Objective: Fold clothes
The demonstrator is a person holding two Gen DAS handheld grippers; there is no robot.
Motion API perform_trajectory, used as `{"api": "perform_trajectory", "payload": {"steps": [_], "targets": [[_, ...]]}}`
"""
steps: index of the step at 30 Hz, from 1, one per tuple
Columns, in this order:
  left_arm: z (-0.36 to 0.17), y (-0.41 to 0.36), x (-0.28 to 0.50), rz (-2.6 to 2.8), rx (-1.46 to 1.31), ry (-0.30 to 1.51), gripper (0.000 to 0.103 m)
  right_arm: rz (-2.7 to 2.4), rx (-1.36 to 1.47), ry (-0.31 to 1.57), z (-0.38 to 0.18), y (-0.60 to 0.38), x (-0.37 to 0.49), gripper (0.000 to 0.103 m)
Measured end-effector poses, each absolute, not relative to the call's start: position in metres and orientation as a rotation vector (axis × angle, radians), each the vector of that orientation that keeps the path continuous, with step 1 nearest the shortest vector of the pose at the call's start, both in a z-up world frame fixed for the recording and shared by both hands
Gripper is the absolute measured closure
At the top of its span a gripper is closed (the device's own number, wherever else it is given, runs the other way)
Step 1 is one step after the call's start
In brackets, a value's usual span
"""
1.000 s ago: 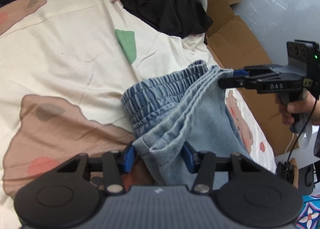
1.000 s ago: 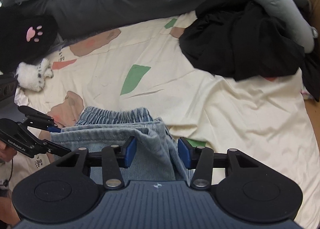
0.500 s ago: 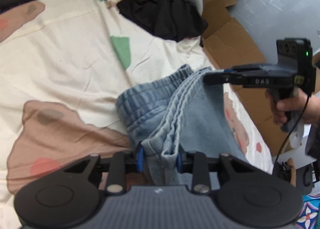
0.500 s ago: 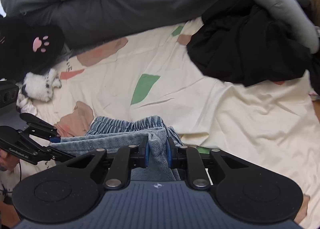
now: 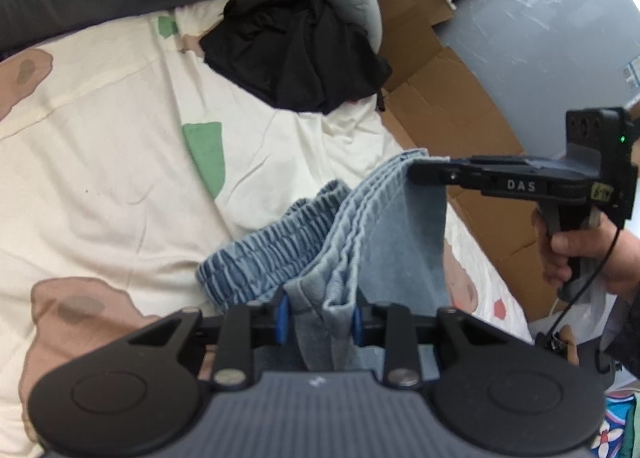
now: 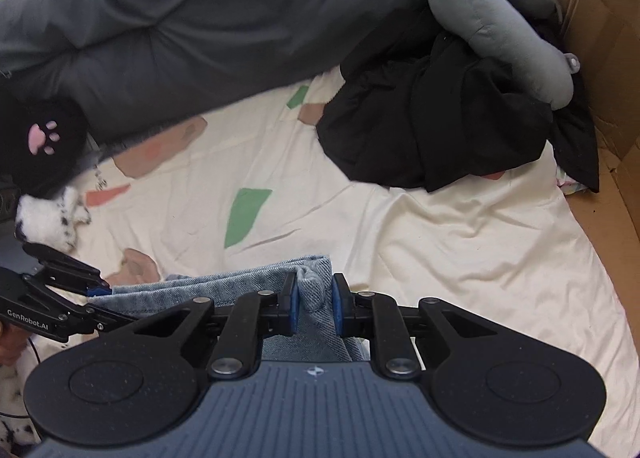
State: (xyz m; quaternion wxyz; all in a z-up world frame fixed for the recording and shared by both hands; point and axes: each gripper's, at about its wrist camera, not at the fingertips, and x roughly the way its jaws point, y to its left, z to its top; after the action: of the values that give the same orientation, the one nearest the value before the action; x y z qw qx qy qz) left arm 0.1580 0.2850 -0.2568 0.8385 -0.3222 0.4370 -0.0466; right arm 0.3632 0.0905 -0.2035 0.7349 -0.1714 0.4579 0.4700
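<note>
Underneath everything lies a cream bedsheet (image 5: 100,162) printed with green, brown and pink patches, creased in long soft folds. Taking the sheet's green patch (image 6: 245,215) as the landmark: beyond it a dark grey duvet (image 6: 192,26) is heaped along the far edge of the bed, and to its right a crumpled black garment (image 6: 432,130) sits on the sheet with a grey plush cushion (image 6: 496,22) curling over its top. Left of the patch a black plush with a pink paw print (image 6: 44,138) and a white spotted fluffy toy (image 6: 52,214) lie at the sheet's edge. Flattened brown cardboard (image 5: 440,98) lines the floor past the black garment, and a pale grey wall (image 5: 540,38) rises behind it.

Nearer than the green patch, the light blue denim shorts (image 5: 360,242) are bunched, their gathered elastic waistband resting on the sheet while 1 edge is stretched up between the 2 tools. The left gripper (image 5: 318,318) has just been closing and now pinches a folded corner of the denim between its blue pads. The right gripper (image 6: 314,306), clamped on the opposite corner after closing too, is held by a hand (image 5: 568,254).
</note>
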Motion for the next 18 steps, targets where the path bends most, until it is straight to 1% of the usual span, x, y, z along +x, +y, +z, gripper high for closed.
{"api": "perform_trajectory", "payload": {"steps": [5, 8, 10, 11, 12, 14, 15, 18], "targets": [[-0.265, 0.293, 0.171, -0.074, -0.713, 0.960, 0.072, 0.986, -0.394, 1.033, -0.220, 0.105, 0.371, 0.087], [-0.277, 0.295, 0.179, -0.057, -0.691, 0.994, 0.072, 0.931, -0.398, 1.053, -0.235, 0.113, 0.375, 0.083], [-0.284, 0.297, 0.181, -0.045, -0.696, 1.012, 0.072, 0.893, -0.375, 1.060, -0.236, 0.115, 0.375, 0.079], [-0.283, 0.297, 0.181, -0.049, -0.692, 1.009, 0.071, 0.876, -0.355, 1.056, -0.233, 0.114, 0.374, 0.072], [-0.280, 0.296, 0.179, -0.056, -0.676, 1.002, 0.070, 0.859, -0.331, 1.052, -0.229, 0.112, 0.373, 0.062], [-0.270, 0.292, 0.177, -0.051, -0.620, 1.004, 0.063, 0.843, -0.248, 1.042, -0.218, 0.102, 0.370, 0.055], [-0.265, 0.291, 0.176, -0.036, -0.591, 1.009, 0.062, 0.838, -0.221, 1.031, -0.212, 0.097, 0.368, 0.053], [-0.248, 0.293, 0.174, -0.008, -0.530, 0.990, 0.063, 0.789, -0.158, 0.997, -0.200, 0.082, 0.359, 0.053]]}}
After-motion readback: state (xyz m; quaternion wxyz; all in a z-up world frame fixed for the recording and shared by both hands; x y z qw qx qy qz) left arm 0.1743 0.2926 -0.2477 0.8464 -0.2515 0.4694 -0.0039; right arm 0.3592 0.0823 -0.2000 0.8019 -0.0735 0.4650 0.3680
